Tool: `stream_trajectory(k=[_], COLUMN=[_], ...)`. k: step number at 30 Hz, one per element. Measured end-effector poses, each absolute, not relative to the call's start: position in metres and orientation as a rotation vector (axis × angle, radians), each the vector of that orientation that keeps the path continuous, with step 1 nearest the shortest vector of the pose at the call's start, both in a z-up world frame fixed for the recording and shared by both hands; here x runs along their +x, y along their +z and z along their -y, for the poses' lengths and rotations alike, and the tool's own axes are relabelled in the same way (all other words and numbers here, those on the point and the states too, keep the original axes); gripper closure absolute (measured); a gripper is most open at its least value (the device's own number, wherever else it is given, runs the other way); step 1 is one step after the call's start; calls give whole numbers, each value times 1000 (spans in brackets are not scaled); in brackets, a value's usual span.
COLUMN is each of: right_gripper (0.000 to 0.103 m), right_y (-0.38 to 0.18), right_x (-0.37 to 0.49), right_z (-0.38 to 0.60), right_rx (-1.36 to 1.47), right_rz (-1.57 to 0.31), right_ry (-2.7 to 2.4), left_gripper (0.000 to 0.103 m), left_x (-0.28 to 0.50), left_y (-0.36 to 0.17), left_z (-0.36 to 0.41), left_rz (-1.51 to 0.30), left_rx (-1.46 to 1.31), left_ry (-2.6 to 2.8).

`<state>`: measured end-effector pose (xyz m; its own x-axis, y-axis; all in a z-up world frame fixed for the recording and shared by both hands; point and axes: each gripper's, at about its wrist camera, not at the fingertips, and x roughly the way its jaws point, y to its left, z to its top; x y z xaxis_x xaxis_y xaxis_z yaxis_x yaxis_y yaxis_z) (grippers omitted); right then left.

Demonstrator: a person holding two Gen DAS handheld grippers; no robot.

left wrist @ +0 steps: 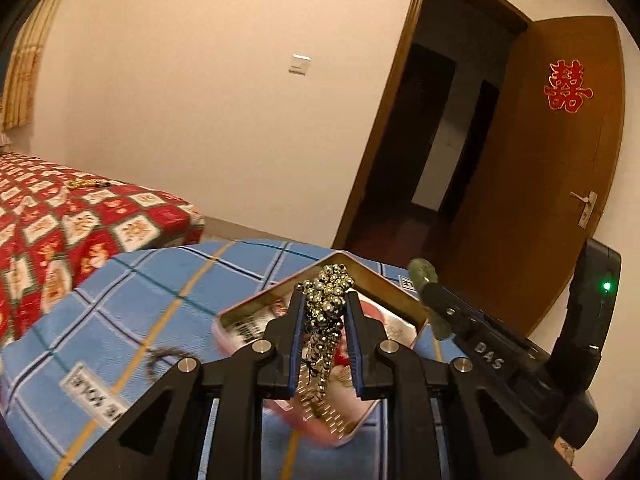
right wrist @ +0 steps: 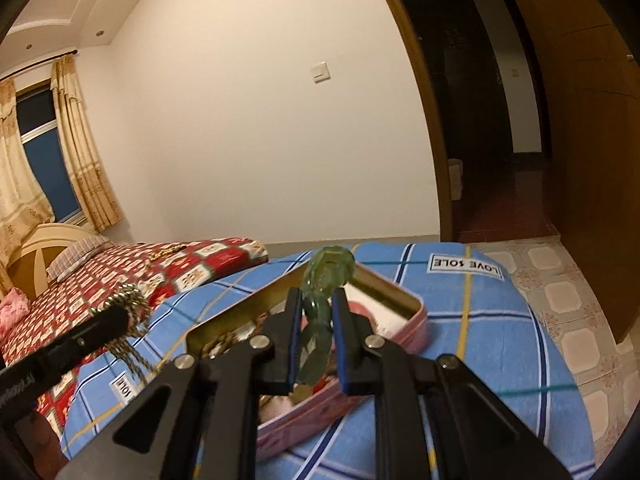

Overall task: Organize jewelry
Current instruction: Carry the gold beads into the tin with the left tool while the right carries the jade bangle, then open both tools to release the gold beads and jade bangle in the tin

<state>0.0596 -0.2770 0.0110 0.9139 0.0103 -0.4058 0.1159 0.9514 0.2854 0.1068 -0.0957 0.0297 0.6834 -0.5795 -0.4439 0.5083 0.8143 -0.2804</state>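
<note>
Jewelry is showing up in both claws: the left claw (left wrist: 325,304) is gripping a bead bracelet (left wrist: 329,292), a bunched clump of shiny silver-gold round beads, with more of the strand hanging down between the blue-edged fingers (left wrist: 297,332). Seen from the right wrist view, the same bracelet (right wrist: 130,300) is sticking out past the left claw's tip, its loose strands dangling over the blue cloth. The right claw (right wrist: 317,312) is closing on a bangle (right wrist: 326,276), a translucent pale green ring held edge-on, its upper arc rising above the fingertips and its lower part running down between the fingers (right wrist: 294,332). In the left wrist view the bangle (left wrist: 422,274) is showing as a dull green band at the tip of the right claw, just beside the tin's right rim.

Both pieces are hanging over an open pink tin (right wrist: 416,308) with gold inner walls; its contents are blurred, though some red and white shapes are lying inside. The tin is sitting on a blue checked cloth (right wrist: 480,320) with white printed labels. A dark curved item (left wrist: 160,356) is lying on the cloth left of the tin, too blurred to identify. Beyond the cloth, a bed (left wrist: 80,220) with a red patterned cover is carrying a small gold object (left wrist: 86,184)
</note>
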Motion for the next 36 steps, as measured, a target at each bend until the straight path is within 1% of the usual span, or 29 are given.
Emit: stream_trajectory(k=[7, 14, 20, 25, 36], right_gripper=[85, 85, 85, 85, 85], right_y=[5, -12, -19, -20, -23], right_x=[92, 115, 122, 124, 132], right_z=[287, 300, 304, 303, 297], right_rx=[258, 250, 235, 220, 221], right_rz=[-441, -521, -573, -579, -612], right_ry=[-78, -65, -51, -31, 43], left_gripper=[84, 84, 84, 84, 84], left_x=[125, 140, 144, 145, 145], left_y=[8, -13, -27, -39, -40], left_z=[136, 161, 167, 172, 175], left_rz=[-633, -701, -729, -750, -750], left_rx=[-121, -34, 2, 33, 45], left_ry=[-591, -519, -475, -447, -436])
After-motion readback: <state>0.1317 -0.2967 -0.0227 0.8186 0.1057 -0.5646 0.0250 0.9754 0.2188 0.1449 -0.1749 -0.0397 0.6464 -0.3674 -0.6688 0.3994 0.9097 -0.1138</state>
